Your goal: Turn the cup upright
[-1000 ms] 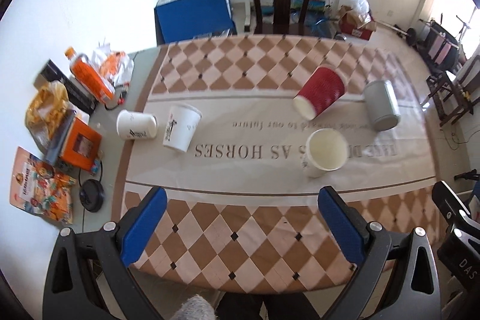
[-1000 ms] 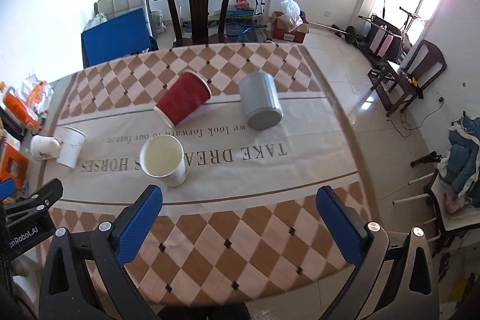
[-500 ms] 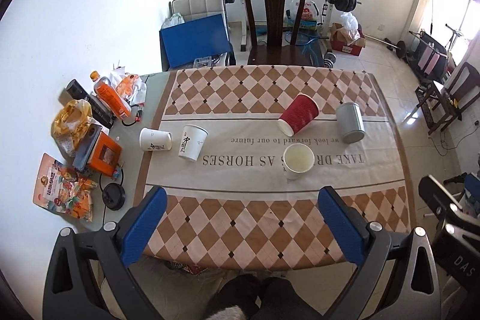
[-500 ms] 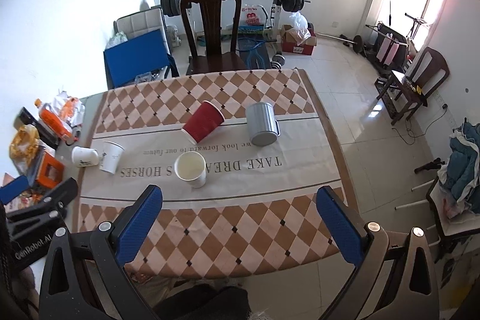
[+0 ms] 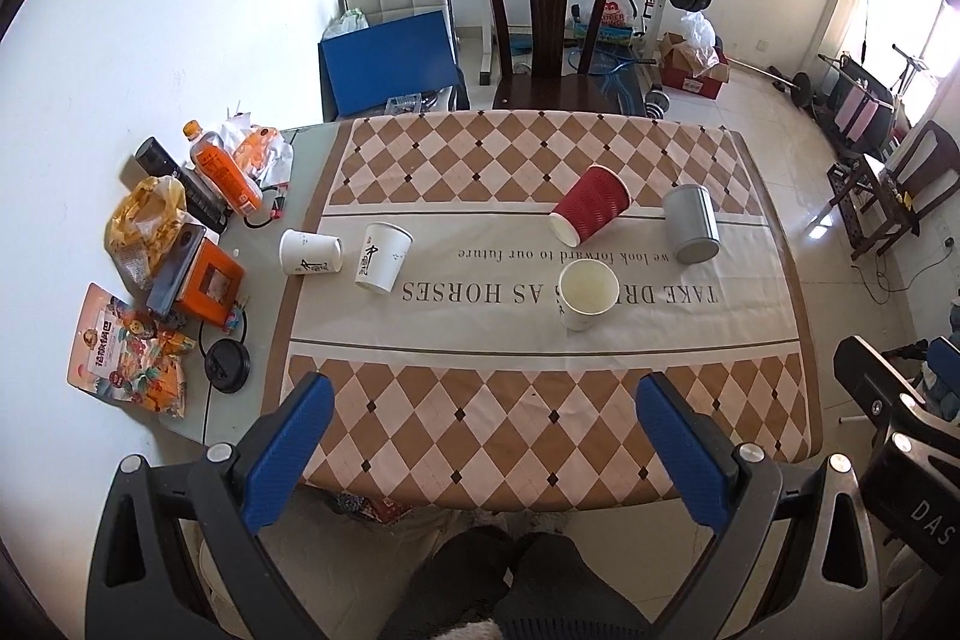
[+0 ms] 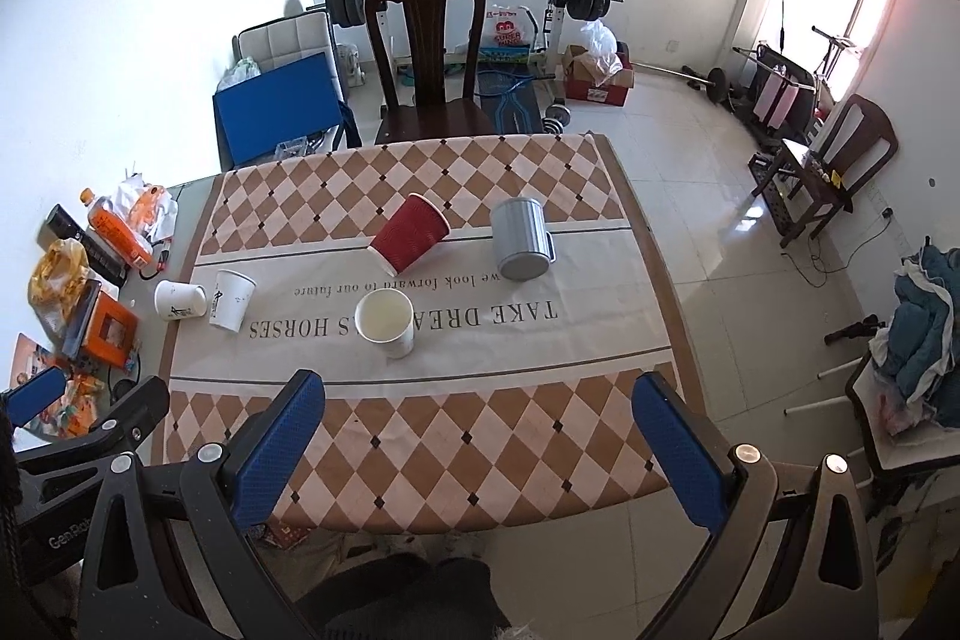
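A red ribbed paper cup [image 5: 591, 212] [image 6: 410, 240] lies on its side on the checkered tablecloth. A grey metal mug [image 5: 690, 232] [image 6: 521, 239] lies on its side to its right. A white paper cup [image 5: 587, 294] [image 6: 387, 322] stands upright in front of them. At the left a white printed cup [image 5: 383, 258] [image 6: 231, 300] stands upright and another white cup [image 5: 309, 252] [image 6: 179, 300] lies on its side. My left gripper [image 5: 480, 451] and right gripper [image 6: 477, 451] are both open and empty, held high over the table's near edge.
Snack bags, an orange bottle [image 5: 222, 169], an orange box [image 5: 207, 283] and a black lid [image 5: 227, 366] crowd the table's left side. A dark wooden chair [image 5: 549, 34] stands at the far edge. Weights and boxes sit behind. More chairs stand on the floor at the right.
Both grippers have pulled back and up from the table, so the whole table now shows. The cups have not moved.
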Demonstrator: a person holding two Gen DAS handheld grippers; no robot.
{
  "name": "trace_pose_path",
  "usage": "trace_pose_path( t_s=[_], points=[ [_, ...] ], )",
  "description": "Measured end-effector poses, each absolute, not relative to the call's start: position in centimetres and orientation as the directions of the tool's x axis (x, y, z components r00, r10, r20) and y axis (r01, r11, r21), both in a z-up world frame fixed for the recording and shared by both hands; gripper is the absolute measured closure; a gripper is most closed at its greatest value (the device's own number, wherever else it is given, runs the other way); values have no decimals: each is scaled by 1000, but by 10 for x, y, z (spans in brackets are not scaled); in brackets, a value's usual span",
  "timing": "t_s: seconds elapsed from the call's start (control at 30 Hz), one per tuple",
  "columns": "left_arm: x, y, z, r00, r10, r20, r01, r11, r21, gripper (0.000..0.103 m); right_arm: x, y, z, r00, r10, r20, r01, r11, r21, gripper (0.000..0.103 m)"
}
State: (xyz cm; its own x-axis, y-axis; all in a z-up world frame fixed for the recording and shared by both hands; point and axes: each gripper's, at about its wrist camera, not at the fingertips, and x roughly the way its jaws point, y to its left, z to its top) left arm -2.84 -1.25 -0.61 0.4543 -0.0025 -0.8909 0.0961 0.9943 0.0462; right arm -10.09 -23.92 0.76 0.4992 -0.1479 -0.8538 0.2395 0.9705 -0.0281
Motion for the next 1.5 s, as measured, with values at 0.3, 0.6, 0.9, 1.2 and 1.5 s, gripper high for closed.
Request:
trace_pose_path(
  t_s=[0.3,0.6,0.9,1.2,1.5],
  points=[
    [-29,-15,-9,466,12,-885,100,993,66,0,-98,-238,2,488,-153,-859,241,970,-36,0],
    [-23,-12,-8,467,19,-884,85,994,67,0,-94,-237,-2,481,-161,-862,243,969,-46,0],
    [-21,-11,-9,468,20,-884,83,994,67,0,-91,-239,-4,477,-158,-865,241,970,-44,0],
    [-15,-10,-9,473,16,-881,82,995,62,0,-89,-239,-5,475,-156,-866,240,970,-43,0],
    [-14,-10,-9,476,17,-879,82,995,64,0,-88,-238,-6,475,-157,-866,239,970,-44,0]
  ],
)
